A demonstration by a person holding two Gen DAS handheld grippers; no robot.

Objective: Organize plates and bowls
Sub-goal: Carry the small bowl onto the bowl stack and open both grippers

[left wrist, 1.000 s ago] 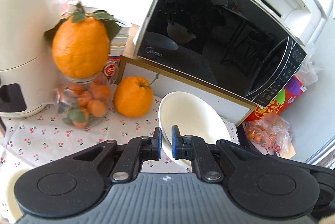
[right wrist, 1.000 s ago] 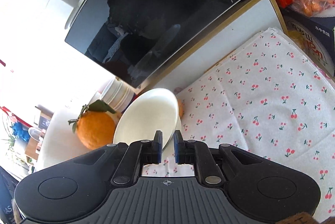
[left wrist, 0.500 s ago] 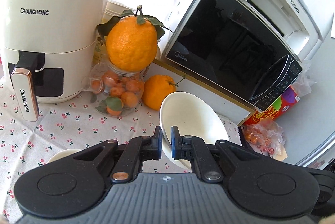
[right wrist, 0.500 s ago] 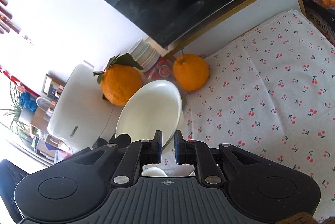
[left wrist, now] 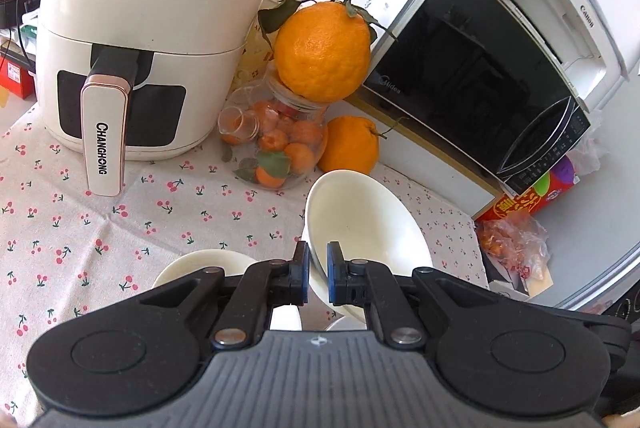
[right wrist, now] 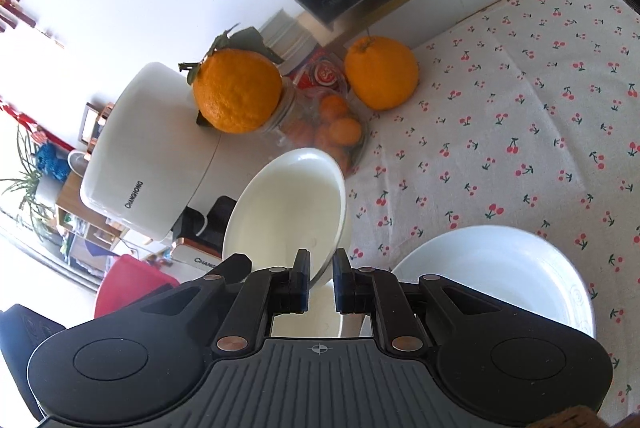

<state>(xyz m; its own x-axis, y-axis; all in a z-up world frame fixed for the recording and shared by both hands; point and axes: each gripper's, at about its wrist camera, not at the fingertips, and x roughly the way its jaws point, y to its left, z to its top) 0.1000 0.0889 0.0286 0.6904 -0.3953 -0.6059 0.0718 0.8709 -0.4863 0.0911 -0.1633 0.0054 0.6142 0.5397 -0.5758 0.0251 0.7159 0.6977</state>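
Left wrist view: the left gripper (left wrist: 317,268) has its fingers pinching the rim of a white bowl (left wrist: 360,224), held tilted above the cherry-print counter (left wrist: 120,212). Another white dish (left wrist: 204,264) lies just beside it, partly hidden by the gripper. Behind stand an air fryer (left wrist: 152,28), a jar of small oranges (left wrist: 280,148) topped by a large orange (left wrist: 322,52), and a microwave (left wrist: 472,76).

Right wrist view: the right gripper (right wrist: 321,276) has its fingers clamped on the rim of a second white bowl (right wrist: 286,208), also tilted. A white plate (right wrist: 496,268) rests on the counter to its right.
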